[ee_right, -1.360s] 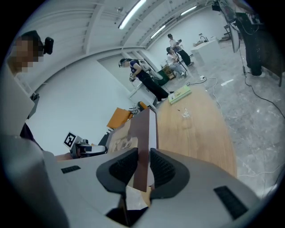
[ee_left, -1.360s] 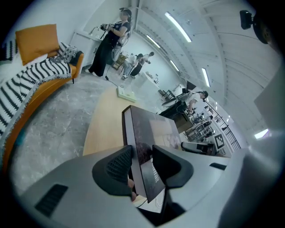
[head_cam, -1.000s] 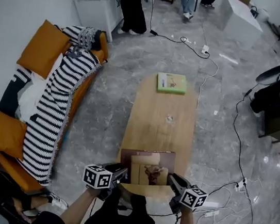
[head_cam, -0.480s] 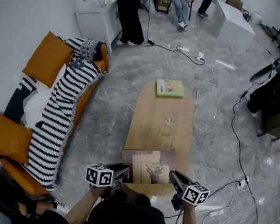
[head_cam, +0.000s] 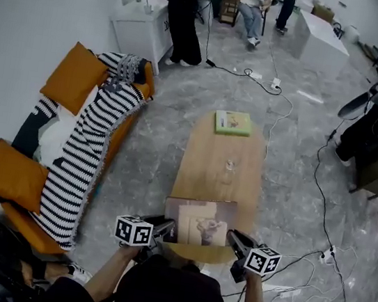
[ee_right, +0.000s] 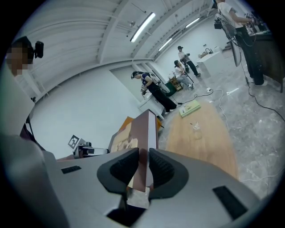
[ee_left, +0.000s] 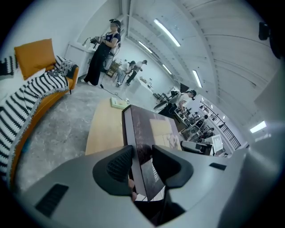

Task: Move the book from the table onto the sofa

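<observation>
A dark brown book (head_cam: 199,222) with a pale picture on its cover is held over the near end of the oval wooden table (head_cam: 222,166). My left gripper (head_cam: 167,229) is shut on the book's left edge (ee_left: 147,129), its spine between the pads (ee_left: 142,162). My right gripper (head_cam: 232,238) is shut on the right edge (ee_right: 144,129); its jaws (ee_right: 143,167) have just been closing on the book. The sofa (head_cam: 68,157), orange with a striped black-and-white throw, stands to the left.
A green book (head_cam: 232,123) lies at the table's far end and a small clear object (head_cam: 230,164) at mid-table. Cables (head_cam: 282,90) trail over the grey floor. People stand at the back by a white counter (head_cam: 141,23). Orange cushions (head_cam: 13,173) sit on the sofa.
Both grippers have risen a little with the book held between them. The head view has shifted slightly, showing more of the room's far end.
</observation>
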The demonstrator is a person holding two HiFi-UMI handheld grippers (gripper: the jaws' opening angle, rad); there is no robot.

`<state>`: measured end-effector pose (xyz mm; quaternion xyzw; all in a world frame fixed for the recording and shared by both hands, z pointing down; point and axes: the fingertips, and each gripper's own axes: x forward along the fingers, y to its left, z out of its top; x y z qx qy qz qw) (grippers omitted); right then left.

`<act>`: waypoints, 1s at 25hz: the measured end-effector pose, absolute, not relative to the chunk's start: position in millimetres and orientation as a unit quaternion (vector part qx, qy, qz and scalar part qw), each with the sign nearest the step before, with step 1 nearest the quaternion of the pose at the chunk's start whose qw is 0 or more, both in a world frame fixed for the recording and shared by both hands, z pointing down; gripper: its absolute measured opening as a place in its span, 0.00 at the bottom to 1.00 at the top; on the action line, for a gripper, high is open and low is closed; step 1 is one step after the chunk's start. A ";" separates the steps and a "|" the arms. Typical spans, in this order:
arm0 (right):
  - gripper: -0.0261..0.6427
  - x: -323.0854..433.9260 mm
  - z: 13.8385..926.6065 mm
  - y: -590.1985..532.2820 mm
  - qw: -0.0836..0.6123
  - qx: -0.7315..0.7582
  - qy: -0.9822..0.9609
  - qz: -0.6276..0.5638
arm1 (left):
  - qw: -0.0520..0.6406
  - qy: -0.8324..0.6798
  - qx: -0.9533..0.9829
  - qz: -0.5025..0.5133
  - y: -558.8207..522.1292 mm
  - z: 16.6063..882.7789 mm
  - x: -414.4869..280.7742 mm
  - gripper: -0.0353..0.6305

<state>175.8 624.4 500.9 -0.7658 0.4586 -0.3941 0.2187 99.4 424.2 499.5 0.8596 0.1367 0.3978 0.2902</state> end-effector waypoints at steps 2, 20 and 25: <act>0.17 174.5 501.2 620.2 0.215 -0.757 0.471 -0.398 | 0.296 0.123 0.861 0.394 422.6 498.3 92.6 0.28; 0.17 131.1 508.6 494.4 0.124 -0.618 0.643 -0.436 | 0.402 -0.099 0.860 0.300 361.9 507.0 -37.5 0.27; 0.17 100.4 505.7 429.9 0.102 -0.582 0.676 -0.440 | 0.414 -0.148 0.855 0.276 316.5 503.4 -83.2 0.27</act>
